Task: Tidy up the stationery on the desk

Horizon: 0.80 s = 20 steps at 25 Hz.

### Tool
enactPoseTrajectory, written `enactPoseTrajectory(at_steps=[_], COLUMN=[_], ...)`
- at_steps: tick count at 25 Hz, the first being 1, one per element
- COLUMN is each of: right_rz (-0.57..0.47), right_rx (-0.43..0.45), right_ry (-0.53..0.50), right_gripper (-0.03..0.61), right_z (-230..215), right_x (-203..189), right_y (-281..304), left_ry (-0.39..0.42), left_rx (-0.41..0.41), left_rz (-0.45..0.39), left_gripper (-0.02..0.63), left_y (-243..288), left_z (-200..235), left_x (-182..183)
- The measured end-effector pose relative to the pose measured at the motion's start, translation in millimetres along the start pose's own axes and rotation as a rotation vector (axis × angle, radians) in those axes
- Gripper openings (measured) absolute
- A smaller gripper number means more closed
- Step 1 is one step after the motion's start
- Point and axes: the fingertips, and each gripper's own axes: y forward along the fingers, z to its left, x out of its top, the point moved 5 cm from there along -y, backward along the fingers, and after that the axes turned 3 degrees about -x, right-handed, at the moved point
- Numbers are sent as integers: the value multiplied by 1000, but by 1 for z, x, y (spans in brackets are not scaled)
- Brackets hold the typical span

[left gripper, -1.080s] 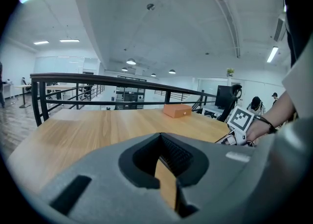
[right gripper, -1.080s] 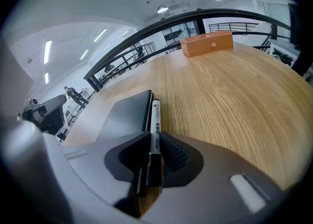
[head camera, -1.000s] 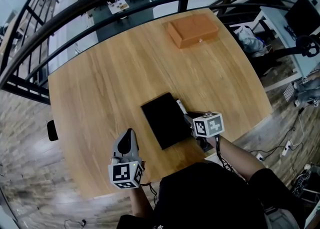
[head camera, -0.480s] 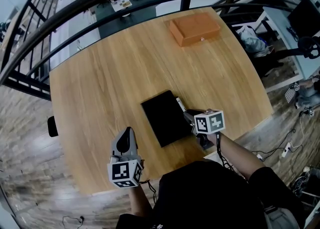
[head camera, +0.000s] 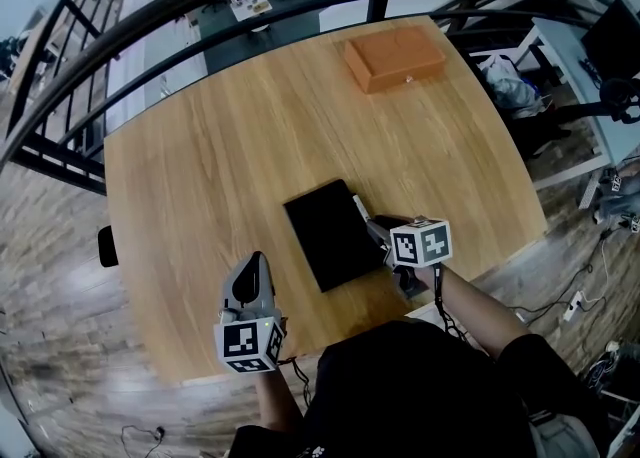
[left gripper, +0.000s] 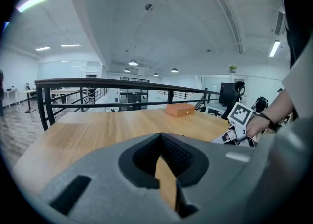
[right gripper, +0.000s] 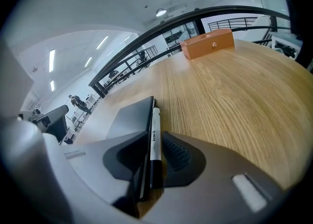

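A black notebook (head camera: 330, 234) lies flat near the table's front edge. A white marker with a black cap (head camera: 360, 214) lies along its right side. My right gripper (head camera: 384, 235) is low over the table at the marker's near end. In the right gripper view the marker (right gripper: 155, 135) runs between the two jaws beside the notebook's edge (right gripper: 129, 115), and the right gripper (right gripper: 152, 162) is shut on it. My left gripper (head camera: 252, 281) hovers front left of the notebook, apart from it. Its jaws (left gripper: 164, 169) are shut with nothing between them.
An orange-brown box (head camera: 393, 58) sits at the far right of the wooden table (head camera: 220, 146) and also shows as the box (right gripper: 208, 43) ahead of the right gripper. A black railing (head camera: 150, 26) curves round the far side. The person's sleeve and arm (head camera: 470, 306) cover the front edge.
Both grippers hold their places. Only the head camera has drifted slightly.
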Motion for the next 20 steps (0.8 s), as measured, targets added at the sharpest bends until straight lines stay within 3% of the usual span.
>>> enactPoseTrajectory(at_steps=[4,9,20], right_rz=[-37,-132,-325], right_rx=[19,34,126], right_ry=[-11,-28,-123], right_gripper=[99,17,11], right_z=[4,9,21], right_x=[12,36,81], right_y=[-7,-25,-78], left_ry=[10,25,58], left_rx=[7,14,-20], left_rz=[-6,-19,-57], left_gripper=[-3,-3,-2], left_y=[0,-1,5], left_z=[-1,-6,-39], left_x=[5,16,45])
